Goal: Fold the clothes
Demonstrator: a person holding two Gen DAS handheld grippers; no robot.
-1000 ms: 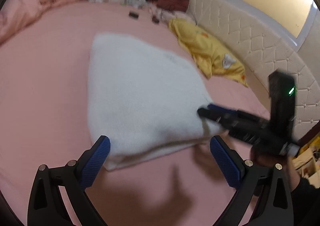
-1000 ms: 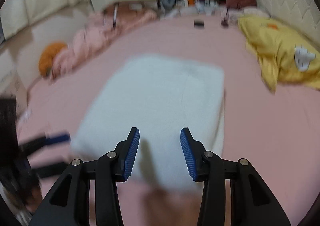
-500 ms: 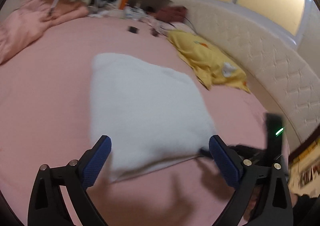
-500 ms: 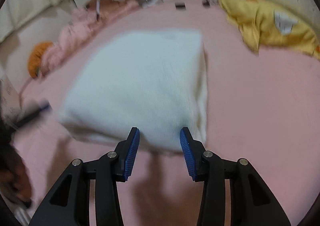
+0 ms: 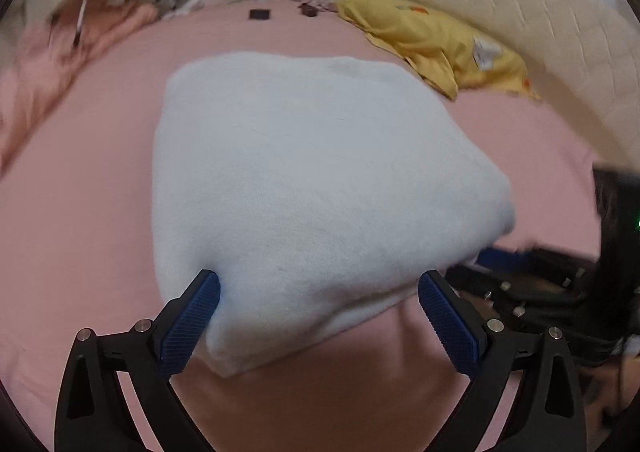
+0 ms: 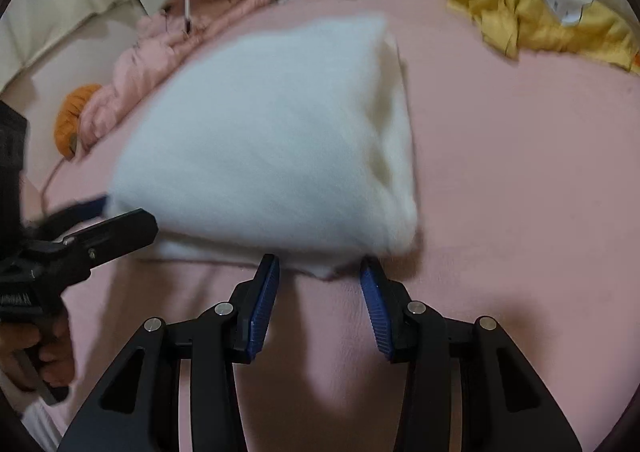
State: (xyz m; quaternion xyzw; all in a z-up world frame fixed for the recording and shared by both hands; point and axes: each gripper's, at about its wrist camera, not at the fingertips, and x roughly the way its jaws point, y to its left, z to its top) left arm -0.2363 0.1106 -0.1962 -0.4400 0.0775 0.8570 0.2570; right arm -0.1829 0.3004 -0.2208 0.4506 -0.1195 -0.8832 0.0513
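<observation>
Folded white garment (image 5: pixel 320 179) on pink bedsheet (image 6: pixel 520 179); open room right of edge.

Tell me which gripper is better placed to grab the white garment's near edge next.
Probably the left gripper: its open jaws already straddle a corner of the white garment. The right gripper only reaches the edge.

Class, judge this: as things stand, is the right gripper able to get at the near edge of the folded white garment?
Probably yes: the right gripper is open at the white garment's near edge, nothing between.
</observation>
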